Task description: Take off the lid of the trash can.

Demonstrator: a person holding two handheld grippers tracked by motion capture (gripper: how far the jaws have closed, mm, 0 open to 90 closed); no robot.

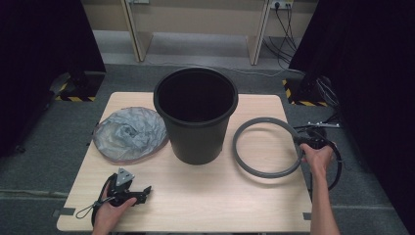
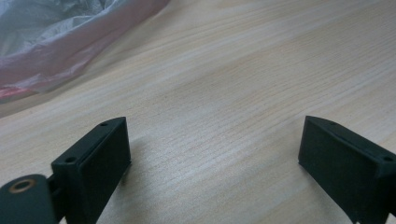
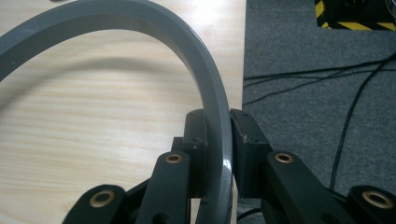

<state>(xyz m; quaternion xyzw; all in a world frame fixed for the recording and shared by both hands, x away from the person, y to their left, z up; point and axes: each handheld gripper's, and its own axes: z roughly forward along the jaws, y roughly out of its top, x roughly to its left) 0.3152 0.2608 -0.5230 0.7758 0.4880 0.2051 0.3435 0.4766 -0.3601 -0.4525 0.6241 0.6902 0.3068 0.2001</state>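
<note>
While clamped thin on grey ring [image 3: 212, 100] rim, right gripper [image 3: 219, 140] risks slip, ring swinging against bin [image 1: 195, 115]; left gripper [image 2: 212, 154] jaws apart, idle.

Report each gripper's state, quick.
Left gripper: open, holding nothing, above the table.
Right gripper: shut on the grey ring.

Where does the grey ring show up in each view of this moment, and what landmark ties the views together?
High view: the grey ring lies at right of the table, beside the black bucket, its right edge in the right gripper.
Left gripper view: not in it.
Right gripper view: the ring arcs from top left down between the jaws, which are clamped on it.
Shared landmark: the light wooden table.
</note>
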